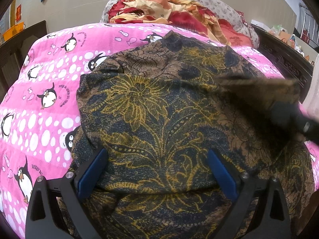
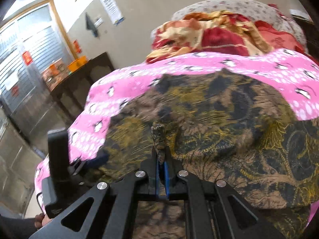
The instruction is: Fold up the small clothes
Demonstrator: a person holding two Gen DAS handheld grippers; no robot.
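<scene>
A brown, black and yellow floral garment [image 1: 159, 103] lies spread on a pink penguin-print bedcover [image 1: 43, 91]. My left gripper [image 1: 157, 163] is open, its blue pads [image 1: 90, 173] wide apart just over the near part of the garment. My right gripper [image 2: 161, 159] is shut on a pinched fold of the garment [image 2: 158, 135] and holds it lifted above the rest of the cloth [image 2: 229, 123]. In the left wrist view the right gripper [image 1: 289, 115] shows blurred at the right with cloth hanging from it. The left gripper's body [image 2: 57, 159] shows at the left of the right wrist view.
A red and orange blanket [image 1: 171, 14] is piled on a grey patterned pillow [image 1: 223, 6] at the far end of the bed. A dark wooden table [image 2: 79, 79] with orange boxes stands left of the bed. Dark bed frame [image 1: 283, 59] runs along the right.
</scene>
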